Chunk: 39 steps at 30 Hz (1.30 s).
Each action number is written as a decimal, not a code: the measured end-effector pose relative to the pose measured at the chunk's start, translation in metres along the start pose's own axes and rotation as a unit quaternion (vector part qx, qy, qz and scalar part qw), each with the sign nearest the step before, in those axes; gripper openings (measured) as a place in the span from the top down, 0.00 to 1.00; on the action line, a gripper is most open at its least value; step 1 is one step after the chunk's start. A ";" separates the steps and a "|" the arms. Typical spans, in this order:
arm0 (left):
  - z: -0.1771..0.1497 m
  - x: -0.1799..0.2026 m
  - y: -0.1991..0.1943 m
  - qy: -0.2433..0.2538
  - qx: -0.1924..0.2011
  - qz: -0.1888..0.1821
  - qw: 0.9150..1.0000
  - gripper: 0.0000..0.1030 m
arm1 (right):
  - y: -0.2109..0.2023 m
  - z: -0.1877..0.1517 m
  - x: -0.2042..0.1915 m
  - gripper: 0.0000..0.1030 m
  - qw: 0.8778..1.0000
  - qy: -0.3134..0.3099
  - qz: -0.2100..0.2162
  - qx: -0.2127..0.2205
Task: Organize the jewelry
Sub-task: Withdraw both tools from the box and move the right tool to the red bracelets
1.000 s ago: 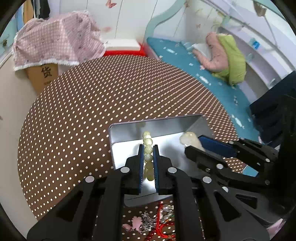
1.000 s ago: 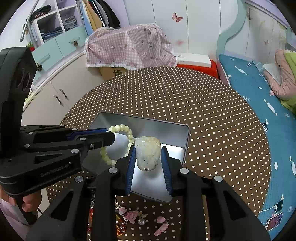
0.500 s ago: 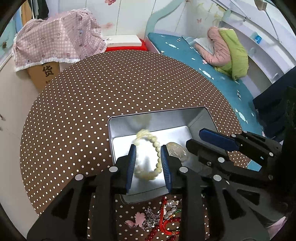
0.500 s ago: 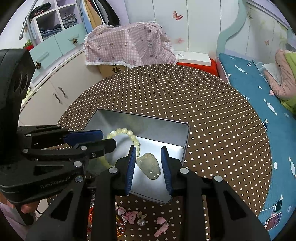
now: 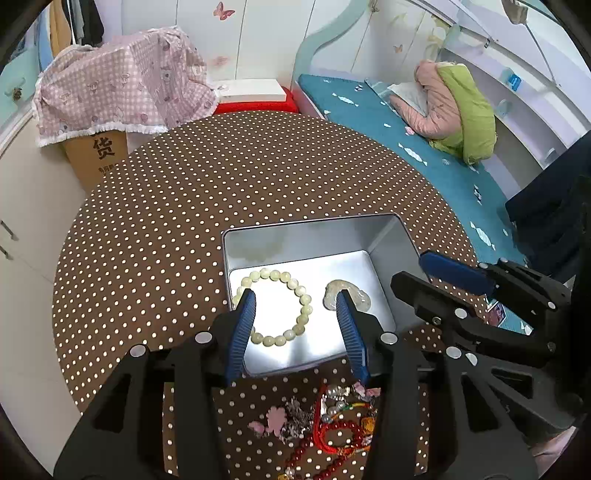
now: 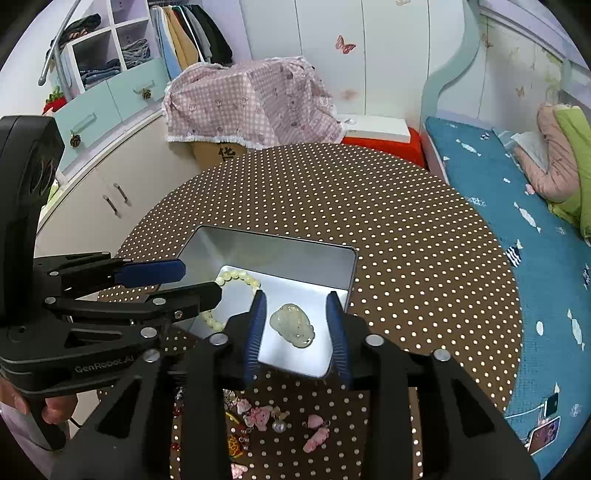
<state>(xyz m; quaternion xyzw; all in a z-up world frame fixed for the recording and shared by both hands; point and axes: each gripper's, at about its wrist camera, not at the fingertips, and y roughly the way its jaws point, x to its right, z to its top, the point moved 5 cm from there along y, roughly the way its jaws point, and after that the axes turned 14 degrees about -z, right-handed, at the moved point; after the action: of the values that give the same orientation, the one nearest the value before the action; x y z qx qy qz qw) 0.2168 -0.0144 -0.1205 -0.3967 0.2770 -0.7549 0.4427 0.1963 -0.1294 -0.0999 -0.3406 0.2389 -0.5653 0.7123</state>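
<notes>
Round table [image 5: 184, 206] with brown white-dotted cloth; behind it a cardboard box [image 6: 218, 153] under pink checked fabric [image 6: 251, 103]; white wall panels with butterfly stickers [image 6: 344, 44]; bed [image 6: 491, 184] with teal sheet at right; open wardrobe shelves [image 6: 107, 55] at left.

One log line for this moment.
left gripper: open, just released pale bead bracelet | right gripper: open, pale carved pendant dropped | both in silver metal tin

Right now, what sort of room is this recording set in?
Most likely a child's bedroom: a bed with a teal fish-print sheet, an open wardrobe with hanging clothes, and butterfly stickers on the white wall panels. The work happens on a round brown polka-dot table.
</notes>
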 end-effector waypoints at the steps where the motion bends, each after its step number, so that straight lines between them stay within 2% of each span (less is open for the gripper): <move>1: -0.001 0.001 -0.005 0.000 0.003 0.001 1.000 0.53 | -0.003 -0.001 0.001 0.57 1.000 0.003 -0.004 0.004; 3: -0.004 0.000 -0.016 0.000 0.012 0.002 1.000 0.46 | -0.013 -0.002 0.004 0.42 1.000 0.011 -0.013 0.013; 4: -0.004 0.000 -0.021 0.000 0.017 0.003 1.000 0.39 | -0.018 -0.003 0.005 0.37 1.000 0.012 -0.013 0.019; 5: -0.005 -0.001 -0.028 0.000 0.024 0.004 1.000 0.34 | -0.024 -0.004 0.006 0.35 0.999 0.013 -0.015 0.027; 6: -0.008 -0.001 -0.037 0.001 0.032 0.007 0.999 0.33 | -0.030 -0.006 0.006 0.34 0.999 0.011 -0.019 0.033; 8: -0.013 -0.003 -0.048 0.003 0.040 0.012 0.999 0.31 | -0.037 -0.010 0.006 0.24 0.999 0.007 -0.027 0.040; 11: -0.024 -0.010 -0.064 0.000 0.049 0.022 0.999 0.26 | -0.044 -0.020 0.005 0.21 0.999 0.007 -0.026 0.043; 13: -0.033 -0.014 -0.071 -0.005 0.050 0.029 0.998 0.25 | -0.047 -0.029 0.000 0.16 0.999 0.002 -0.029 0.040; 23: -0.092 -0.037 -0.078 -0.030 0.018 0.047 0.998 0.25 | -0.043 -0.067 -0.044 0.14 0.999 -0.039 0.004 0.005; 29: -0.114 -0.053 -0.080 -0.047 0.004 0.053 0.997 0.25 | -0.033 -0.086 -0.068 0.14 0.997 -0.068 0.013 -0.023; 30: -0.117 -0.055 -0.081 -0.049 0.003 0.055 0.997 0.25 | -0.032 -0.088 -0.071 0.15 0.997 -0.072 0.016 -0.025; 33: -0.127 -0.062 -0.083 -0.052 -0.003 0.060 0.997 0.25 | -0.030 -0.094 -0.079 0.30 0.996 -0.084 0.023 -0.028; 34: -0.131 -0.064 -0.084 -0.053 -0.005 0.060 0.997 0.25 | -0.029 -0.096 -0.081 0.40 0.995 -0.083 0.035 -0.032; 37: -0.139 -0.068 -0.085 -0.056 -0.007 0.058 0.997 0.25 | -0.021 -0.101 -0.083 0.62 0.994 -0.079 0.055 -0.051; 39: -0.145 -0.070 -0.086 -0.062 -0.008 0.054 0.997 0.25 | -0.017 -0.104 -0.084 0.68 0.994 -0.079 0.049 -0.061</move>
<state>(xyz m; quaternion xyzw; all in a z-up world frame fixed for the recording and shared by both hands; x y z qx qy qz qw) 0.0765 0.0963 -0.1565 -0.4304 0.2763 -0.7017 0.4961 0.0894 -0.0721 -0.1586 -0.4149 0.2318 -0.4855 0.7338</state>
